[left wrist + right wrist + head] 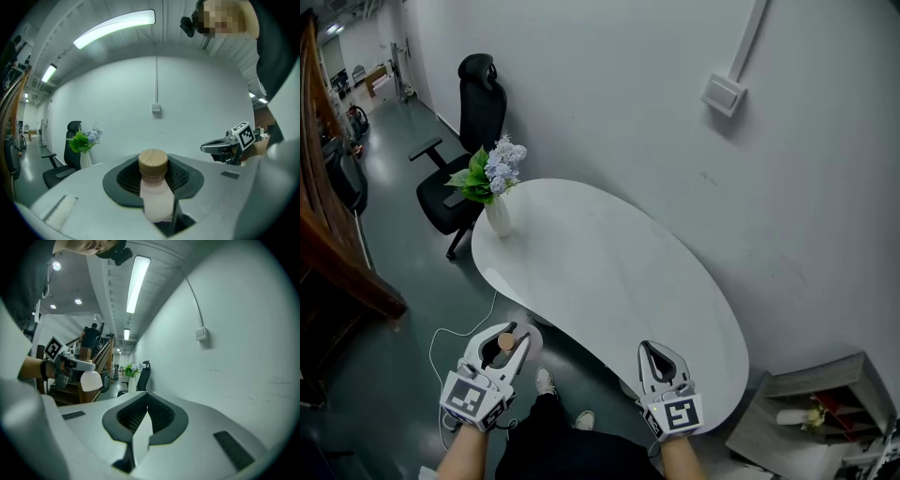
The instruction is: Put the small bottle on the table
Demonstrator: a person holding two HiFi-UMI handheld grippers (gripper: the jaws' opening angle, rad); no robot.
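Wood-capped small bottle (157, 197) clamped in left gripper (508, 337) jaws; right gripper (657, 352) jaws closed, empty.

Office chair (481, 112), flower vase (498, 217), wall switch (724, 94)

Vase (498, 217) on table's (609, 272) far end, chair (469, 131) behind, bottle (153, 187) in left tool (507, 336)

Soft, fairly bright indoor light comes from a long ceiling tube (115, 29) high above and left of the left gripper (153, 176), and from a second tube (137, 284) above the right gripper (146, 401). Both gripper views bulge, curving into black corners. The white wall (628, 112) ahead is evenly lit, and the gripper bodies nearest the cameras look slightly blurred.
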